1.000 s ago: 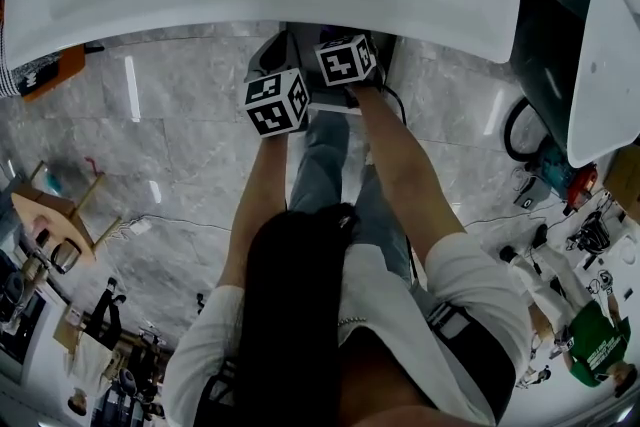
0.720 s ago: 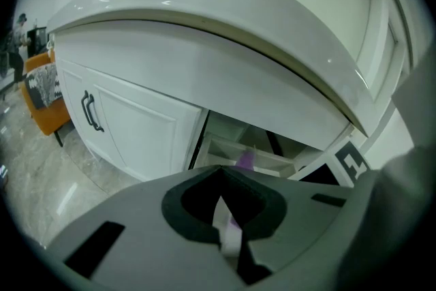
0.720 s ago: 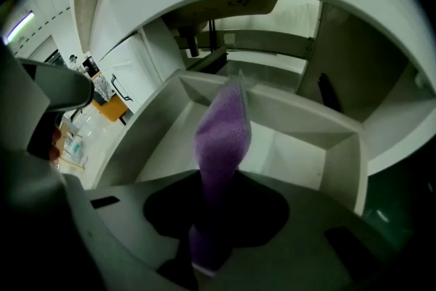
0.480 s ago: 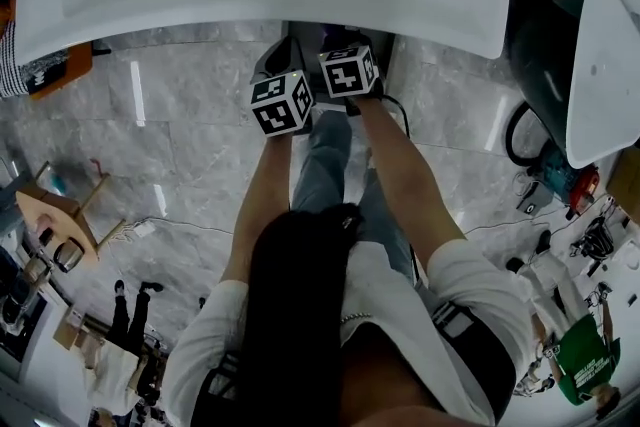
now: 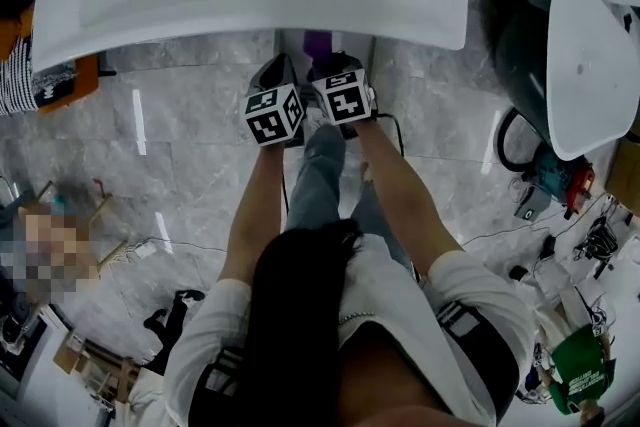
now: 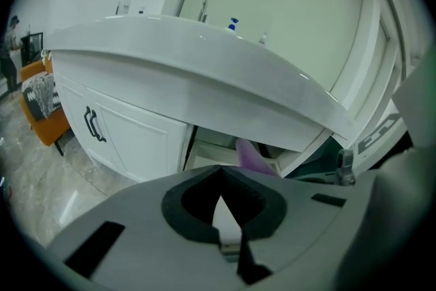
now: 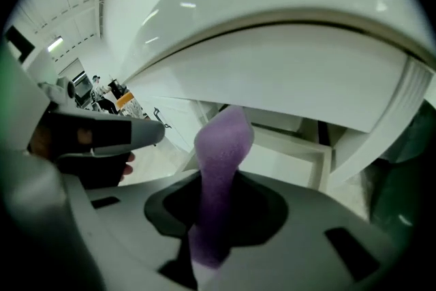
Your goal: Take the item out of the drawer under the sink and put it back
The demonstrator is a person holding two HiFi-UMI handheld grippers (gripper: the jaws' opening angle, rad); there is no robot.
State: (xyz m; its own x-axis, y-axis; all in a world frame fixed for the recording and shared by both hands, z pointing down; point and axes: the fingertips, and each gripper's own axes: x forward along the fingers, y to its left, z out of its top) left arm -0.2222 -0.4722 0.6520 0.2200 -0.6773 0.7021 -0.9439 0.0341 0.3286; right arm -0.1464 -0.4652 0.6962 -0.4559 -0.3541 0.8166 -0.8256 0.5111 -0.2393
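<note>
purple foam-like item (image 7: 223, 140) is clamped in my right gripper (image 7: 219, 180). its jaws have just been closing and now pinch it low down, w/ the top end sticking up past them. it's out of the drawer (image 7: 294, 148), hanging in front of the drawer's open mouth right under the sink (image 5: 250, 10). drawer is pulled out, white walls. most of its inside is hidden behind the sink edge, so i can't tell what's in there. left gripper (image 6: 219, 170) sits just beside the right one, jaws pressed together w/ nothing between. its view shows the cabinet door (image 6: 129, 136) w/ a dark handle (image 6: 94, 125) left of the drawer, plus a faucet (image 6: 194, 0) and a blue-capped bottle (image 6: 233, 24) up on the sink top.
</note>
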